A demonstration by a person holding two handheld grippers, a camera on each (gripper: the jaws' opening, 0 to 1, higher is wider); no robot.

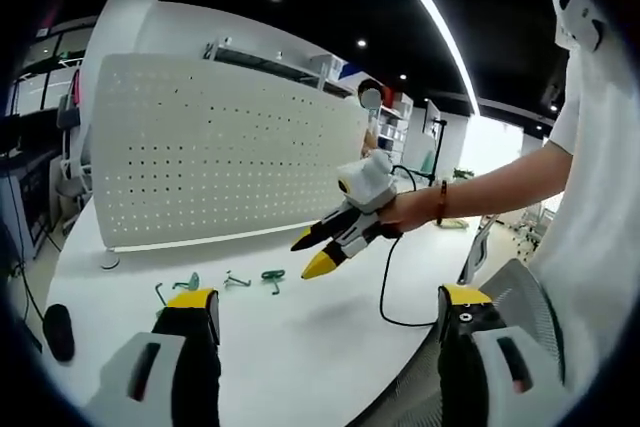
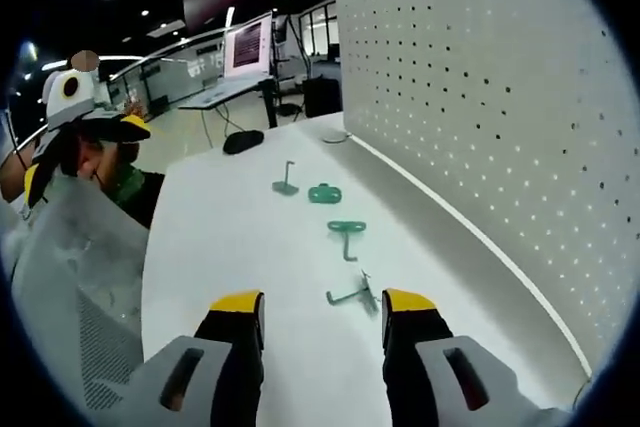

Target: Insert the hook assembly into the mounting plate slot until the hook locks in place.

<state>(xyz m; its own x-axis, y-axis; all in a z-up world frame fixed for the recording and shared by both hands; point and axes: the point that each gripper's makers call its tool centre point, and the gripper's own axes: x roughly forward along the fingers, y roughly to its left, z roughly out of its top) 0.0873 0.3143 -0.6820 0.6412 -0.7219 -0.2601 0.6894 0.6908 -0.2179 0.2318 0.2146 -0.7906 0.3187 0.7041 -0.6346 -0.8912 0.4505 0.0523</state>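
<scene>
White table (image 1: 300, 347) in an office with ceiling lights, upright perforated mounting plate (image 1: 220, 152) at its far edge, four green hooks (image 2: 346, 232) lying on the tabletop before it, left gripper (image 1: 325, 322) jaws wide and empty, right gripper (image 2: 322, 312) jaws wide and empty, near the closest hook.
</scene>
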